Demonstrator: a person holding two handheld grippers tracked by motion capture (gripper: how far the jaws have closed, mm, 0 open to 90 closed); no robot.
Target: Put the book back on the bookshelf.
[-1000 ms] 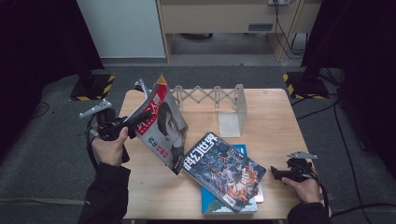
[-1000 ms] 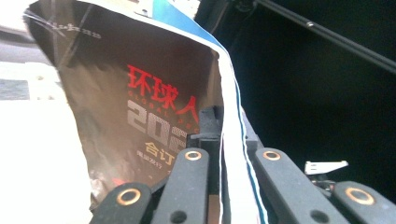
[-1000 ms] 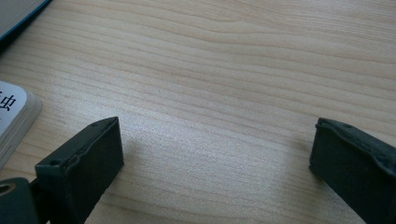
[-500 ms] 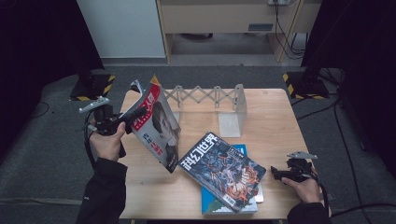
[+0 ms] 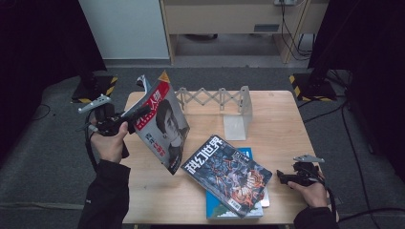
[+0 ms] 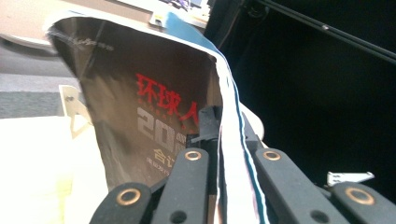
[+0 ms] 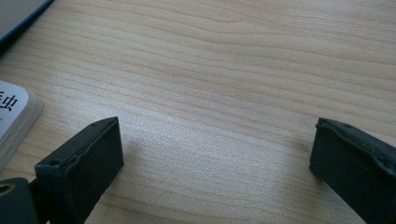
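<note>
- The left gripper [image 5: 138, 113] pinches the red magazine [image 5: 165, 125] by its edge, jaws clamped on the pages, lifted at the table's [image 5: 282, 119] nine o'clock.
- The right gripper [image 5: 282, 177] rests at four o'clock, jaws spread wide, nothing between them.
- A book stack [image 5: 229, 174] lies at six o'clock.
</note>
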